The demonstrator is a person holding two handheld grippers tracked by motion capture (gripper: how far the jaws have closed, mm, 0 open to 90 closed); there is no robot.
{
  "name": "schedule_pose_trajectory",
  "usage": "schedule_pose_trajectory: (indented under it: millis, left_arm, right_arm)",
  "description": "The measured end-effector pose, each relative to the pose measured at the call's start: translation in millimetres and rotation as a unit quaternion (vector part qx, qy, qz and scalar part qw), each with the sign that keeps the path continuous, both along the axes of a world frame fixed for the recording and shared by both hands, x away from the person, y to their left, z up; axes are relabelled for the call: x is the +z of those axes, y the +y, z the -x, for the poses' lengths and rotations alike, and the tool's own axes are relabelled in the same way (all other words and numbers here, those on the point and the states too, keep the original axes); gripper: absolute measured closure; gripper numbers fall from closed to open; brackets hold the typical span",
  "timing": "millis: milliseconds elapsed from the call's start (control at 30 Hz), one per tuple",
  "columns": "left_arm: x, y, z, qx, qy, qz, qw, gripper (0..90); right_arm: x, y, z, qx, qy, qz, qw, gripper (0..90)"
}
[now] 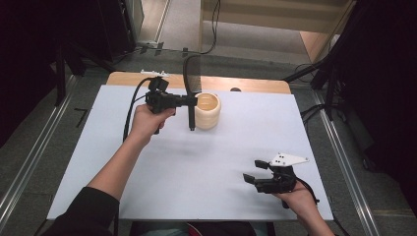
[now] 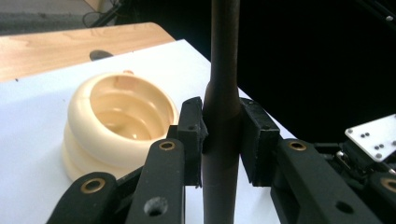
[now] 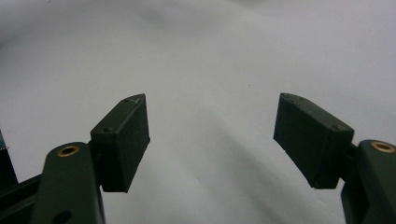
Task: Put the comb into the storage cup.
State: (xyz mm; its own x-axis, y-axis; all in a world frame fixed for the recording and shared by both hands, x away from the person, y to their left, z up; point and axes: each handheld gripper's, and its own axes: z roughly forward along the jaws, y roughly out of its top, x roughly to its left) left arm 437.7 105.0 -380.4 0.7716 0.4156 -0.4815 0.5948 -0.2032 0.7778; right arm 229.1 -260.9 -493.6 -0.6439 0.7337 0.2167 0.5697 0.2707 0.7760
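Left gripper (image 2: 222, 140) is clamped tight on a dark rod-like handle (image 2: 223, 70), which stands upright between the jaws, curved top above and lower tip below. Cream ribbed cup (image 1: 207, 110) sits just beside the gripper, on its far side from the hand, rod tip hanging just in front of the cup wall and clear of the white counter (image 1: 196, 162). Likely step: carrying the rod to the cup. To do it well: keep the grip firm, lift the tip over the rim, lower straight in without nudging the cup. Right gripper (image 3: 212, 140) is spread wide, holding nothing, resting near the counter's near edge, well apart.
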Motion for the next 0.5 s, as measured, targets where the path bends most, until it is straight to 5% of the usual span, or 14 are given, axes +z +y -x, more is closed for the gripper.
schedule_pose_trajectory:
  millis: [500]
  left_arm:
    - [19.7,-8.6,-13.1,0.024,-0.036,-0.002,0.9991,72.8]
  right_arm:
    - [0.2,-0.6,-0.4,0.005,-0.004,0.000,1.0000,24.8]
